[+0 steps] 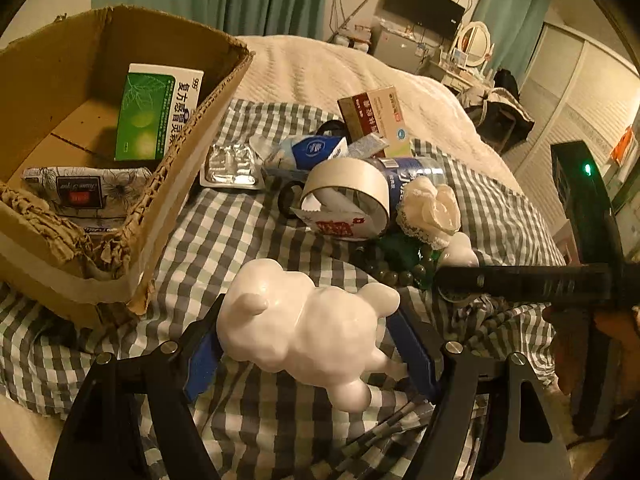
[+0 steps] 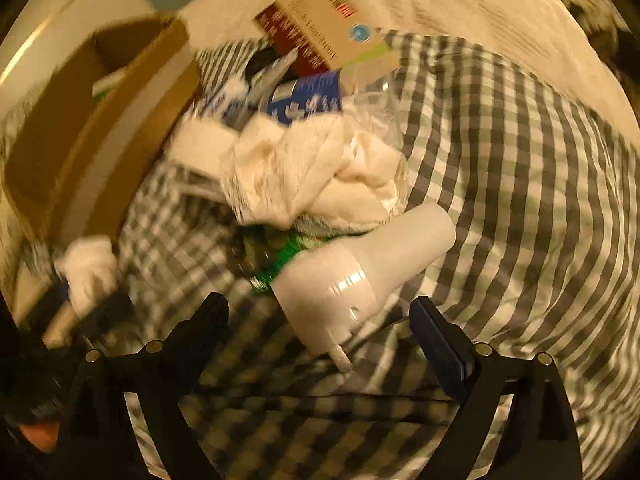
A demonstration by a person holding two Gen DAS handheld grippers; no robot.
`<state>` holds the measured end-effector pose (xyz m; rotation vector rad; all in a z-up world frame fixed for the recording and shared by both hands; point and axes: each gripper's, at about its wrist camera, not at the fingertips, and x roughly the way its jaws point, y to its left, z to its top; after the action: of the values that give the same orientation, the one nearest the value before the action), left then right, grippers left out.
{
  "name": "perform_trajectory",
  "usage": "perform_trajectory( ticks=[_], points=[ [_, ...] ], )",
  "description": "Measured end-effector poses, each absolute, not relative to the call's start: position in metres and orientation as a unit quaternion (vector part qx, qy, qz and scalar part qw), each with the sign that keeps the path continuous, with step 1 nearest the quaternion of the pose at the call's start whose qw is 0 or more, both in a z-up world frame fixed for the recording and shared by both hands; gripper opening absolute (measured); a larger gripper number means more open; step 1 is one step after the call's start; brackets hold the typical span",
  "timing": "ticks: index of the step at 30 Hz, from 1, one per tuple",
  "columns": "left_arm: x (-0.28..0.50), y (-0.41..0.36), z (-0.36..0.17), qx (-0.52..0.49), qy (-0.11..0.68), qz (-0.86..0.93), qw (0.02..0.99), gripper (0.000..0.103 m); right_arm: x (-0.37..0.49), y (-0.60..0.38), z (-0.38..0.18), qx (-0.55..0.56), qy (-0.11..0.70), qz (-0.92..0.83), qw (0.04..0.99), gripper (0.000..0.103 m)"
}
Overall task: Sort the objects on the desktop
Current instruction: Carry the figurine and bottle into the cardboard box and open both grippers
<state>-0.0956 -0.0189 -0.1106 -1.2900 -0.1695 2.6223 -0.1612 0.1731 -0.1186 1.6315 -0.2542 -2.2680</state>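
Two wrist views, both over a bed covered with a grey checked cloth (image 1: 240,240).

Left wrist view: left gripper (image 1: 308,344) has its jaws clamped on a white sheep figurine (image 1: 304,328), blue pads pressing both sides, figurine lifted clear of the cloth and tilted. Cardboard box (image 1: 120,152) sits at left on the bed, open top. Inside it: green medicine box (image 1: 156,116) leaning against the far wall, floral tissue pack (image 1: 88,192) lying flat near the front. Just right of the cardboard box, a silver blister pack (image 1: 234,168) on the cloth. Behind it a pile: tape roll (image 1: 352,188) on its side, red-and-cream medicine box (image 1: 376,116) propped up at the back, blue-labelled bottle (image 1: 404,176) behind the tape, white fabric rose (image 1: 432,208) touching the tape's right side, dark green beads (image 1: 396,272) below the rose. Right gripper (image 1: 520,280) shows as a dark bar at the right edge, a hand (image 1: 600,344) beneath it; jaw state cannot be told from here.

Right wrist view, motion-blurred: right gripper (image 2: 320,336) has jaws wide apart, nothing pressed between the pads. White plastic bottle (image 2: 360,272) lies tilted on the cloth just ahead of the jaws, its narrow end reaching between them, not touching either. Fabric rose (image 2: 320,176) sits just beyond it, green beads (image 2: 276,256) under the rose. Cardboard box (image 2: 100,152) at left. Sheep figurine (image 2: 86,272) at lower left in the left gripper.
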Motion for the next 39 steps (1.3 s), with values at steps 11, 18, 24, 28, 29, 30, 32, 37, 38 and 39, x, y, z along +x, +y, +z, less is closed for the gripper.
perform_trajectory(
  ticks=[11, 18, 24, 28, 29, 30, 32, 37, 38, 39],
  points=[
    [-0.094, -0.020, -0.128, -0.421, -0.073, 0.897, 0.118, 0.079, -0.180, 0.185, -0.134, 0.575, -0.190, -0.784, 0.138, 0.056],
    [-0.079, -0.014, -0.126, -0.391, -0.061, 0.910, 0.125, 0.079, -0.153, 0.177, -0.105, 0.543, -0.164, -0.811, 0.144, 0.056],
    [-0.057, -0.024, -0.080, -0.327, -0.079, 0.935, 0.113, 0.079, -0.128, 0.179, -0.062, 0.508, -0.152, -0.832, 0.163, 0.056],
    [-0.051, -0.039, -0.038, -0.293, -0.089, 0.946, 0.108, 0.079, -0.115, 0.180, -0.033, 0.484, -0.136, -0.844, 0.188, 0.056],
    [-0.051, -0.044, -0.026, -0.287, -0.094, 0.947, 0.106, 0.079, -0.114, 0.177, -0.025, 0.481, -0.131, -0.844, 0.196, 0.056],
    [-0.053, -0.051, -0.015, -0.281, -0.097, 0.949, 0.104, 0.079, -0.116, 0.170, -0.019, 0.479, -0.123, -0.846, 0.201, 0.056],
    [-0.058, -0.068, 0.009, -0.269, -0.098, 0.954, 0.092, 0.079, -0.116, 0.157, 0.003, 0.463, -0.095, -0.854, 0.216, 0.056],
    [-0.091, -0.116, 0.057, -0.272, -0.082, 0.958, 0.031, 0.079, -0.127, 0.113, 0.051, 0.435, -0.052, -0.862, 0.256, 0.056],
    [-0.102, -0.124, 0.060, -0.288, -0.069, 0.955, 0.004, 0.079, -0.132, 0.101, 0.058, 0.431, -0.051, -0.860, 0.266, 0.056],
    [-0.109, -0.134, 0.062, -0.293, -0.065, 0.954, -0.008, 0.079, -0.139, 0.088, 0.062, 0.430, -0.053, -0.858, 0.277, 0.056]
  ],
)
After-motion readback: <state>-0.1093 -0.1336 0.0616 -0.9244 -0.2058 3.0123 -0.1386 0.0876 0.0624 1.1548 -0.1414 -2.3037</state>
